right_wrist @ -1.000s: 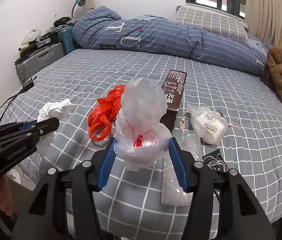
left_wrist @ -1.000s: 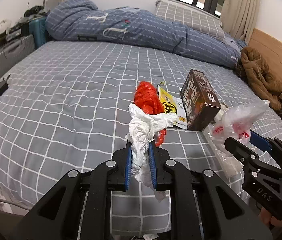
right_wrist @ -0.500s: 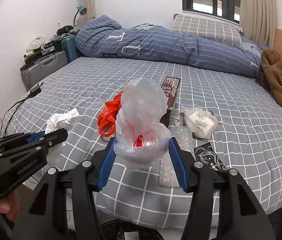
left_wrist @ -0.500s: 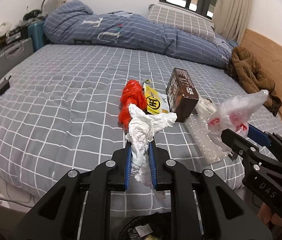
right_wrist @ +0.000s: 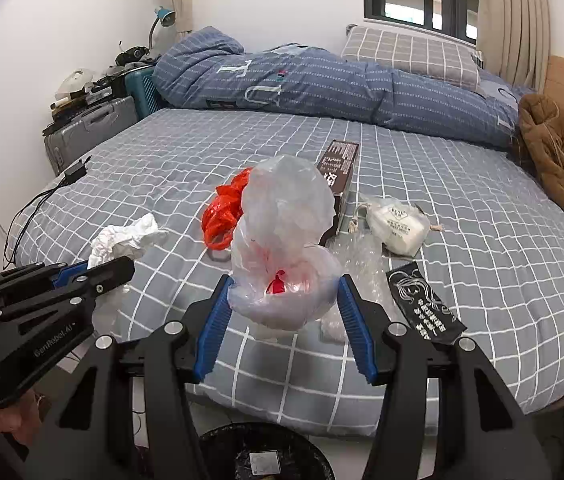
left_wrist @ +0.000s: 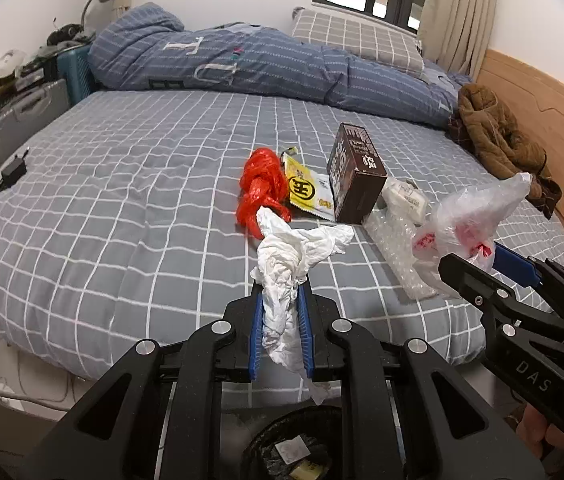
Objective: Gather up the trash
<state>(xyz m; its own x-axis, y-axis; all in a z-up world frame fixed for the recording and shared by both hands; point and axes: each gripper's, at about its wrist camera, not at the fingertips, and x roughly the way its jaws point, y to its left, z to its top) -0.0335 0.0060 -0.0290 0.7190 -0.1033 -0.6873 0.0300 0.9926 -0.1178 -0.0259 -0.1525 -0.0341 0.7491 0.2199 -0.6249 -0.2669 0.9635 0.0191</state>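
Note:
My left gripper [left_wrist: 280, 304] is shut on a crumpled white tissue [left_wrist: 294, 256], which sticks up and hangs down between the blue pads. My right gripper [right_wrist: 284, 298] is shut on a puffy clear plastic bag [right_wrist: 282, 240] with red print. Both are held off the near edge of the bed, above a black-lined trash bin [left_wrist: 294, 452] [right_wrist: 266, 456] on the floor. In the left wrist view the right gripper [left_wrist: 498, 276] shows at the right with the bag [left_wrist: 470, 224]. In the right wrist view the left gripper [right_wrist: 94, 272] shows at the left with the tissue [right_wrist: 122, 236].
On the grey checked bed [left_wrist: 122, 200] lie a red plastic bag [left_wrist: 262, 188], a yellow packet [left_wrist: 306, 192], a brown box [left_wrist: 356, 176], a white mask [right_wrist: 398, 224], bubble wrap [left_wrist: 398, 252] and a black wrapper [right_wrist: 422, 304]. A brown coat [left_wrist: 498, 140], blue duvet [left_wrist: 262, 64], charger [left_wrist: 14, 168] and suitcases [left_wrist: 14, 120] stand around.
Both grippers have drawn back from the bed with their loads. The bed's near edge and the trash bin on the floor have come into view below them.

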